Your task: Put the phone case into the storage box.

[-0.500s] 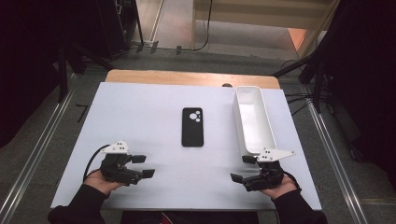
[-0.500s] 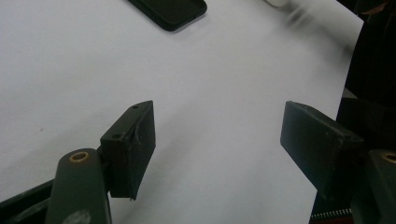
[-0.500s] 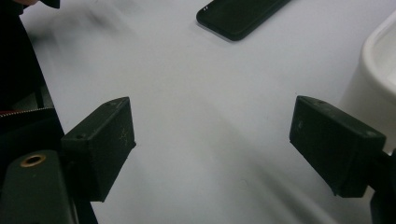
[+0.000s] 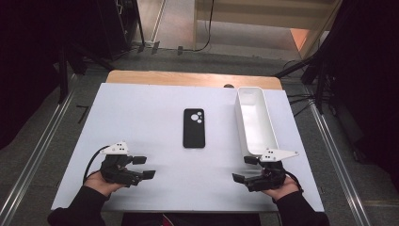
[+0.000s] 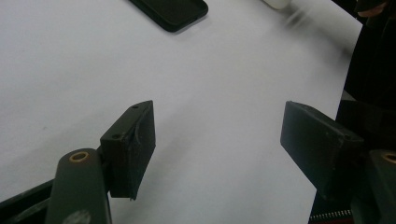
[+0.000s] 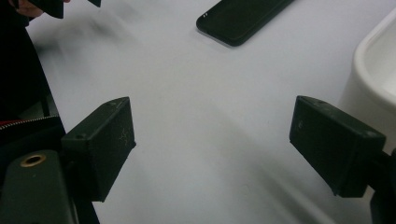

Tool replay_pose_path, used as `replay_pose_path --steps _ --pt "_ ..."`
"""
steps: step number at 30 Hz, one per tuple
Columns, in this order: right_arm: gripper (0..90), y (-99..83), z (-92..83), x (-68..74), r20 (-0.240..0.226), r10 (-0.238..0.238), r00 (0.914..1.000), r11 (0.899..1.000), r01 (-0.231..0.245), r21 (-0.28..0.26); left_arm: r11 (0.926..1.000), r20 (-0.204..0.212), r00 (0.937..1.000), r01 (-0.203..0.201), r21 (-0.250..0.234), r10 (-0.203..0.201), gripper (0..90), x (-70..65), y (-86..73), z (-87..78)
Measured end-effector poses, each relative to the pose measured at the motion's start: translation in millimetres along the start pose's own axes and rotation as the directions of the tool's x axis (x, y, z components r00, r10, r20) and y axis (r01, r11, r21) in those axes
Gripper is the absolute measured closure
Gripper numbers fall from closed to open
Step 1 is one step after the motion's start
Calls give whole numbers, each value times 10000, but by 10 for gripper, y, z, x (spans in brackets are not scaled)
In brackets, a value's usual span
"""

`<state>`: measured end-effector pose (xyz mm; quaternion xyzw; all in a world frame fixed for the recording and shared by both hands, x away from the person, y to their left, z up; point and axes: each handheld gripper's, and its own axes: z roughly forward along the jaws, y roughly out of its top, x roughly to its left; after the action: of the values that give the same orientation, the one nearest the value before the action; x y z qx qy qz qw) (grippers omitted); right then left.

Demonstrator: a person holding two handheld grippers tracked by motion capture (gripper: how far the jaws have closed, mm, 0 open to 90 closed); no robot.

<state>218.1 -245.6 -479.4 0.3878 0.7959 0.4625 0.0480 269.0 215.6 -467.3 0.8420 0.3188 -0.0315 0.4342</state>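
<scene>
A black phone (image 4: 194, 128) lies face down at the middle of the white table (image 4: 141, 117); its near end shows in the left gripper view (image 5: 173, 11) and in the right gripper view (image 6: 243, 16). A long white tray (image 4: 254, 120) stands at the right, its rounded rim (image 6: 373, 65) beside my right gripper. My left gripper (image 4: 143, 167) rests near the front left, held by a hand, jaws open over bare table (image 5: 219, 140). My right gripper (image 4: 244, 168) sits at the front right, just below the tray's near end, jaws open with nothing between them (image 6: 212, 149).
A wooden strip (image 4: 188, 77) runs along the table's far edge. Metal rails (image 4: 37, 150) flank both sides on the floor. The person's dark sleeves enter at the bottom corners. White surface stretches between the grippers and the phone.
</scene>
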Motion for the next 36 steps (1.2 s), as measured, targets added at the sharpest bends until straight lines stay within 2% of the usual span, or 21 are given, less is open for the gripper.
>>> replay_pose_path --steps 36 --pt "125 -3 1 -4 68 13 10000 10000 -14 27 9999 4 9999 109 79 -109 260 11 -4 9"
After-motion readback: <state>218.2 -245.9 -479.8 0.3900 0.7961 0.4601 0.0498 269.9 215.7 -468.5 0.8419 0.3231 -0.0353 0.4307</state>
